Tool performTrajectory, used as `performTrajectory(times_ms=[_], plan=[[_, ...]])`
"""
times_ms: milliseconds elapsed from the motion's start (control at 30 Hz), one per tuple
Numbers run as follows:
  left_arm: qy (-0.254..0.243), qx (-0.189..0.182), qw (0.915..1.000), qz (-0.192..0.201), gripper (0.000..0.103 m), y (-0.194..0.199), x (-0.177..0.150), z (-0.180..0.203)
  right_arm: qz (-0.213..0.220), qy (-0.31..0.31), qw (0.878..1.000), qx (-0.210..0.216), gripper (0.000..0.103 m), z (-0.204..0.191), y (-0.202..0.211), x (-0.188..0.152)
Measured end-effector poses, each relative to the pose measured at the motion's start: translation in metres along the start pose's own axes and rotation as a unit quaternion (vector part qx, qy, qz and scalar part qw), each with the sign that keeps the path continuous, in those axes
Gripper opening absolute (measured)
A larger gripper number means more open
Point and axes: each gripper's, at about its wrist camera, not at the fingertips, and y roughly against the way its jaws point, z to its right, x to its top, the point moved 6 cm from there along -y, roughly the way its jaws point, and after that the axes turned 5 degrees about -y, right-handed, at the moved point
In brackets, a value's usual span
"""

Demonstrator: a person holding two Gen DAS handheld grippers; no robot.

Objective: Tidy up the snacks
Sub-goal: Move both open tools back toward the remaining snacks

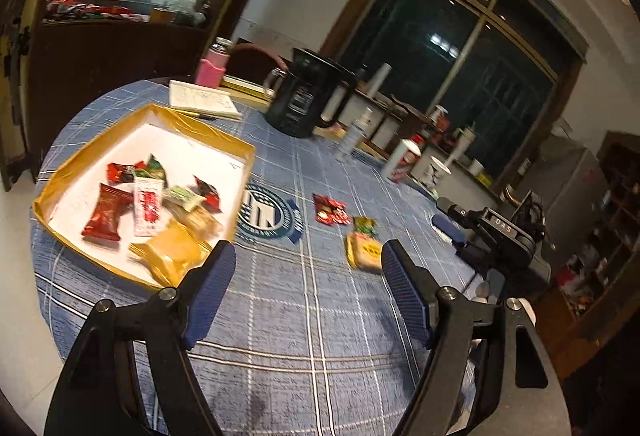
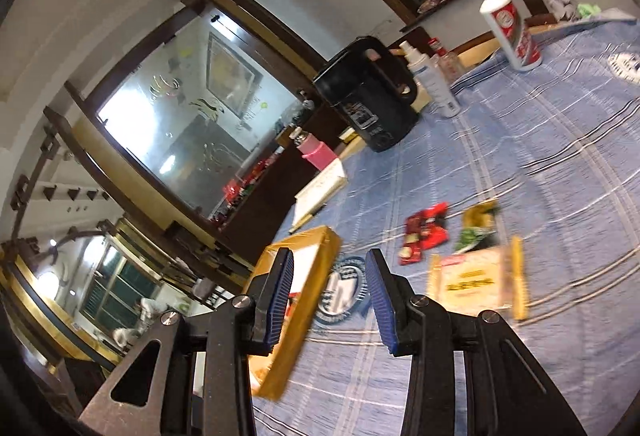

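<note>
A gold-rimmed box with a white floor holds several snack packets on the left of the blue plaid tablecloth. Three packets lie loose on the cloth: a red one, a green one and a tan cracker pack. My left gripper is open and empty, above the cloth between box and loose packets. The right gripper shows at the right. In the right wrist view my right gripper is open and empty, with the box left of it and the red packet, green packet and cracker pack to the right.
A black kettle, a notebook with a pen, a pink-sleeved bottle, a spray bottle, a white and red bottle and a paper cup stand along the table's far side.
</note>
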Motion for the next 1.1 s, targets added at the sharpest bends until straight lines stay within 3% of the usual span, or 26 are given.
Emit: performTrajectory(times_ms=[133,333,400,433,667,867,1100], plan=[[-0.012,-0.007,0.9999,0.001,0.075,0.003,-0.002,0.009,0.034,0.075,0.995,-0.062,0.040,-0.001,0.030,0.013],[0.000,-0.045,0.9987,-0.023,0.075,-0.013,-0.011,0.014,0.069,0.106,0.986,-0.107,0.043,-0.004,0.059,0.052],[0.000,-0.051,0.9978,-0.042,0.075,-0.023,-0.016,0.016,0.067,0.115,0.983,-0.126,0.050,-0.002,0.057,0.061],[-0.002,-0.048,0.9976,-0.049,0.075,-0.028,-0.018,0.017,0.051,0.123,0.981,-0.140,0.056,0.001,0.048,0.064],[-0.017,-0.035,0.9968,-0.070,0.075,-0.045,-0.028,0.020,-0.066,0.077,0.983,-0.152,0.057,0.049,-0.032,0.032],[-0.042,-0.011,0.9956,-0.083,0.075,-0.054,-0.034,0.018,-0.096,0.058,0.978,-0.176,0.057,0.074,-0.083,0.017],[-0.039,-0.013,0.9938,-0.103,0.075,-0.067,-0.040,0.018,-0.117,0.040,0.967,-0.221,0.054,0.101,-0.139,0.023]])
